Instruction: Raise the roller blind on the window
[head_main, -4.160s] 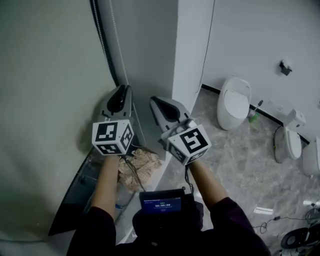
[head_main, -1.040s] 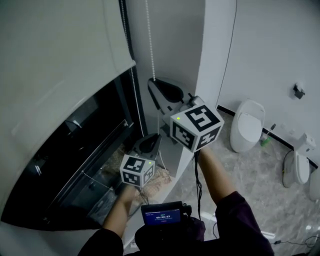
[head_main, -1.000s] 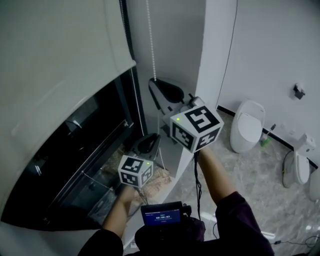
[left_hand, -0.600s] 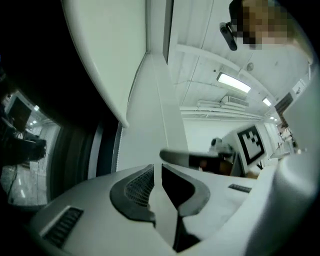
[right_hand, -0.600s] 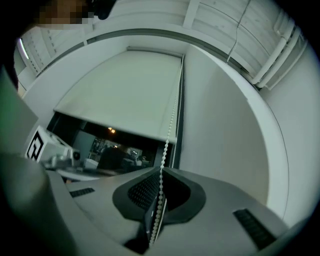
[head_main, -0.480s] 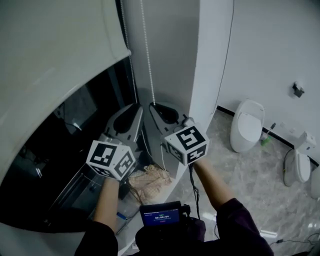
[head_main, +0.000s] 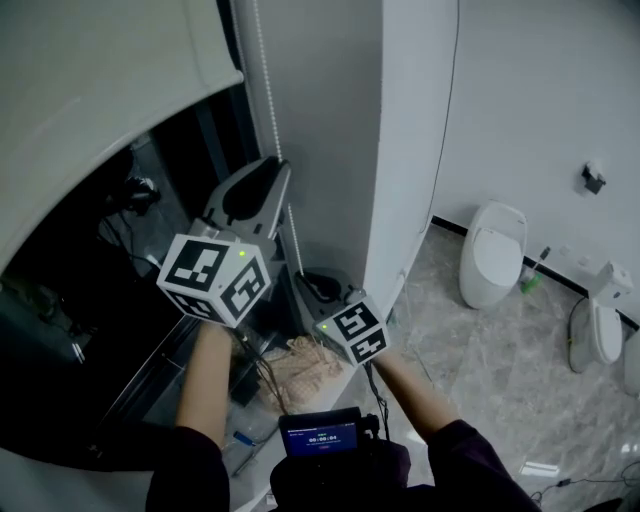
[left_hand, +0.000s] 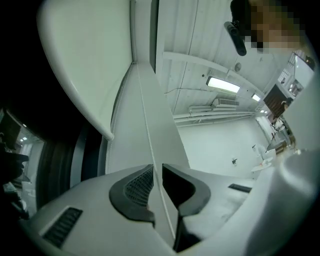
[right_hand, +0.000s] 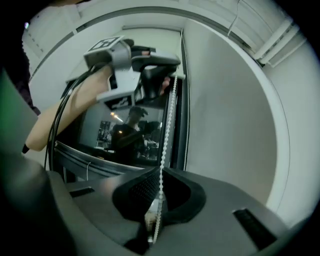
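Observation:
The cream roller blind (head_main: 100, 90) hangs at the upper left, its bottom bar (head_main: 215, 75) high above the dark window glass (head_main: 90, 270). A white bead chain (head_main: 265, 90) runs down beside the window frame. My left gripper (head_main: 280, 168) is raised and shut on the chain, which passes between its pads (left_hand: 137, 187) as a thin line (left_hand: 147, 130). My right gripper (head_main: 308, 278) sits lower, also shut on the chain (right_hand: 167, 130). In the right gripper view the left gripper (right_hand: 172, 75) pinches the chain above the right gripper (right_hand: 161, 172).
A white wall corner (head_main: 410, 150) stands just right of the chain. Crumpled beige cloth (head_main: 300, 365) lies on the sill below my hands. Toilets (head_main: 490, 255) (head_main: 585, 330) stand on the marble floor at right. A small screen (head_main: 322, 432) sits at my chest.
The right gripper has come down from high to low along the chain while the left gripper has risen from low to high. The blind's bottom bar now sits higher.

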